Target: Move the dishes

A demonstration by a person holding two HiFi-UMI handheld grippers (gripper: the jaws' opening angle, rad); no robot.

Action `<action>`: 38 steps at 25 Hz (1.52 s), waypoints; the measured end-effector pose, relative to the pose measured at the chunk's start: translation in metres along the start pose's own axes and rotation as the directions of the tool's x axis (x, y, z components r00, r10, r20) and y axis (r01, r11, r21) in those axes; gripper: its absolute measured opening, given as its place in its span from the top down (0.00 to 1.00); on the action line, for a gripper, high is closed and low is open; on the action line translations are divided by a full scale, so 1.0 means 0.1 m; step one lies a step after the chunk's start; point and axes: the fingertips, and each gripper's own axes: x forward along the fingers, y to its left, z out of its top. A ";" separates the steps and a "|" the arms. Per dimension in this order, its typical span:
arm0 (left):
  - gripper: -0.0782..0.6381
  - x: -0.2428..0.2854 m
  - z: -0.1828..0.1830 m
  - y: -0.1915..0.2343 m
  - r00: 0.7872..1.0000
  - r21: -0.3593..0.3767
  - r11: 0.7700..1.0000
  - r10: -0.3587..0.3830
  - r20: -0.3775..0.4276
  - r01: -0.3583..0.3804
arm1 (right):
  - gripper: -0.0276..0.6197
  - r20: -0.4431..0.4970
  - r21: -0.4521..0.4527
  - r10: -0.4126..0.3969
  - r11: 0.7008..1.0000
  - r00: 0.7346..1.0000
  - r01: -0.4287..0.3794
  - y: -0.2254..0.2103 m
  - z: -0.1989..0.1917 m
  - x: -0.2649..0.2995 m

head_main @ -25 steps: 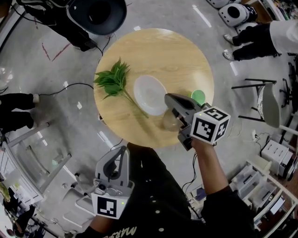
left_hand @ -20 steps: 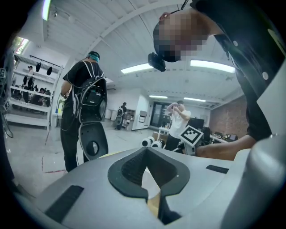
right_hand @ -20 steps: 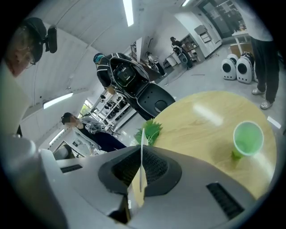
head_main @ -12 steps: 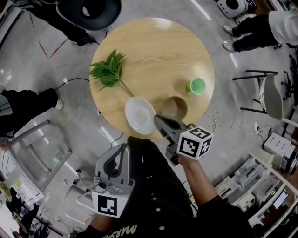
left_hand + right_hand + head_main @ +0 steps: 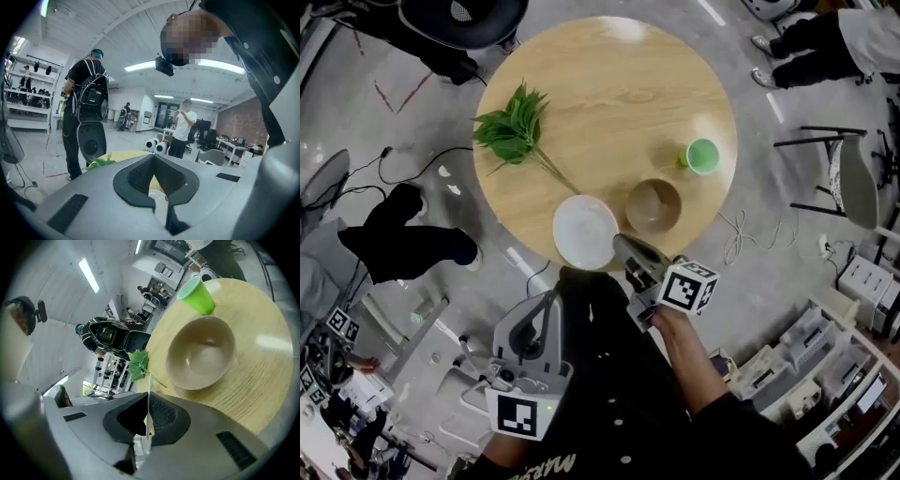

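The white plate (image 5: 584,232) lies at the near edge of the round wooden table (image 5: 609,75), partly over the rim. My right gripper (image 5: 623,247) is shut on the plate's near right rim. In the right gripper view the plate (image 5: 148,416) shows edge-on as a thin white line pinched between the pads of the right gripper (image 5: 147,397). A tan bowl (image 5: 653,206) stands just right of the plate, and a green cup (image 5: 701,156) beyond it. My left gripper (image 5: 547,302) hangs low by my body, off the table, shut on nothing; its tips (image 5: 152,157) meet.
A leafy green sprig (image 5: 514,131) lies on the table's left side, its stem reaching toward the plate. A black chair (image 5: 459,19) stands beyond the table, a person (image 5: 403,239) at the left, another person's legs (image 5: 825,47) at the top right, and cables on the floor.
The right gripper has drawn the white plate from the middle of the table to its near edge, uncovering the tan bowl. The left gripper has barely moved.
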 end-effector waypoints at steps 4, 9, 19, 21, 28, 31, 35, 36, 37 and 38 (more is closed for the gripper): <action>0.87 0.00 -0.05 -0.03 1.000 0.001 1.000 -0.007 -0.007 0.007 | 0.93 0.044 0.044 0.033 0.998 0.998 -0.035 -0.18 -0.05 -0.03; 0.87 0.01 -0.14 -0.05 1.000 -0.001 1.000 -0.013 -0.023 0.013 | 0.93 0.063 0.101 0.064 0.992 0.996 -0.070 -0.39 -0.12 -0.04; 0.87 0.04 -0.25 -0.09 0.999 -0.003 1.000 -0.022 -0.038 0.021 | 0.92 0.022 0.042 -0.051 0.998 0.998 0.050 -0.59 -0.13 -0.01; 0.87 0.04 -0.24 -0.09 0.999 -0.002 1.000 -0.022 -0.038 0.022 | 0.91 0.018 0.022 -0.081 0.997 0.997 0.080 -0.58 -0.11 0.01; 0.87 0.04 -0.23 -0.09 0.999 0.000 1.000 -0.017 -0.039 0.017 | 0.70 -0.015 -0.072 -0.141 0.988 0.990 0.139 -0.54 -0.14 0.03; 0.87 0.04 -0.23 -0.10 0.999 -0.003 1.000 -0.015 -0.036 0.015 | 0.65 -0.017 -0.124 -0.178 0.977 0.984 0.175 -0.52 -0.15 0.03; 0.87 0.04 -0.18 -0.13 0.999 0.003 1.000 -0.017 -0.030 0.017 | 0.62 -0.016 -0.142 -0.199 0.971 0.980 0.194 -0.47 -0.18 -0.02; 0.87 0.04 -0.17 -0.13 0.999 0.005 1.000 -0.016 -0.028 0.017 | 0.63 -0.015 -0.149 -0.207 0.968 0.978 0.202 -0.48 -0.18 -0.05; 0.87 0.04 -0.15 -0.12 1.000 0.008 1.000 -0.014 -0.025 0.014 | 0.64 -0.012 -0.157 -0.213 0.965 0.977 0.209 -0.47 -0.18 -0.10; 0.87 0.04 -0.12 -0.11 1.000 0.013 1.000 -0.011 -0.020 0.011 | 0.65 -0.005 -0.167 -0.216 0.963 0.976 0.212 -0.46 -0.18 -0.16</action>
